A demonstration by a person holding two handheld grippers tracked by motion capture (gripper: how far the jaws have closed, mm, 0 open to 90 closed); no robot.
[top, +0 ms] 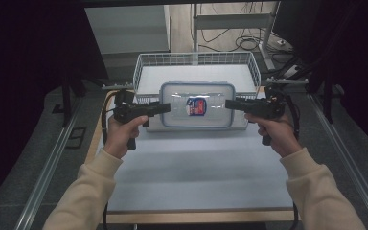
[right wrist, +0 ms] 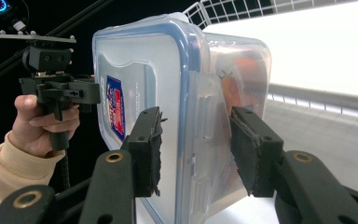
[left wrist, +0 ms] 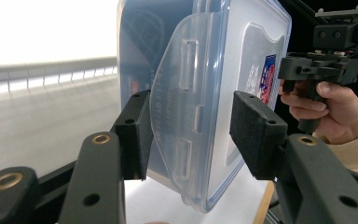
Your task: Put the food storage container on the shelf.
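Container (top: pixel 197 104), a clear plastic box with a blue-rimmed snap lid and a red-and-blue label on top, sits at the far edge of the white worktop (top: pixel 196 163), against or partly within the near side of a white wire basket (top: pixel 143 64); whether it rests on the worktop or on the basket rim cannot be told. The left gripper (top: pixel 163 108) stands at the left end of the box and the right gripper (top: pixel 231 104) at its right end, each held level in a hand. In the left gripper view the jaws are parted, with the pads (left wrist: pixel 254 135) on either side of the lid's end latch flap (left wrist: pixel 186 116) and a gap visible on both sides. In the right gripper view the jaws are likewise parted around the opposite latch (right wrist: pixel 209 140), pads (right wrist: pixel 249 156) not yet pressing. The step in hand appears to be lining up both grippers on the end latches, either to unclip the lid or to lift the box from both ends. The next move likely calls for closing both sets of jaws evenly so the box does not twist. Inside the box, something orange-red (right wrist: pixel 242 79) shows blurred through the wall; it cannot be identified. The basket floor behind appears bare.
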